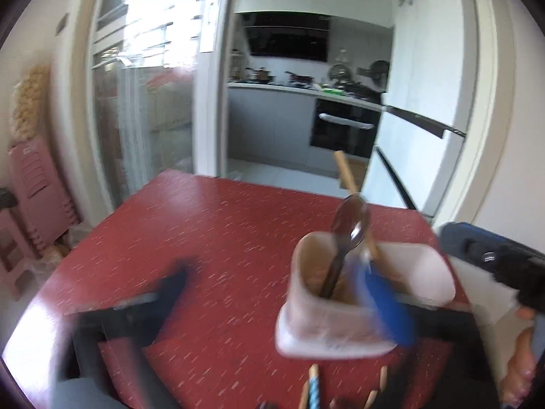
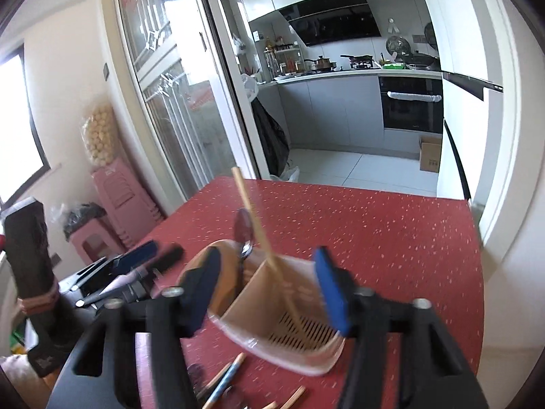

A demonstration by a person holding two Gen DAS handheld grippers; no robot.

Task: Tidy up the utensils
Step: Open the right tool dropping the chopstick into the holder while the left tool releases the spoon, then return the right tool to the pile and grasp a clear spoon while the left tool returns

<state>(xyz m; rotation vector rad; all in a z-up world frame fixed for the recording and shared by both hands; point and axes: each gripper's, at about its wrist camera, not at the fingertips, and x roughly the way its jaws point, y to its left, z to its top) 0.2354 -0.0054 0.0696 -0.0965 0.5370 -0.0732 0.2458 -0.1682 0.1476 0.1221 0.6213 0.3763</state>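
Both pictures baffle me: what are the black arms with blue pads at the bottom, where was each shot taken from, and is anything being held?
Each picture comes from a camera on a hand-held two-finger gripper, looking along its fingers. The left gripper and the right gripper both stand open and grip nothing. On the red table stands a beige utensil holder with a dark spoon and a wooden chopstick in it. More utensils lie loose in front of it. The right pads flank the holder without pressing it.

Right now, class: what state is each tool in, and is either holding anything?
Left tool: open, holding nothing; utensil holder sits by its right finger.
Right tool: open around the utensil holder, not gripping it.
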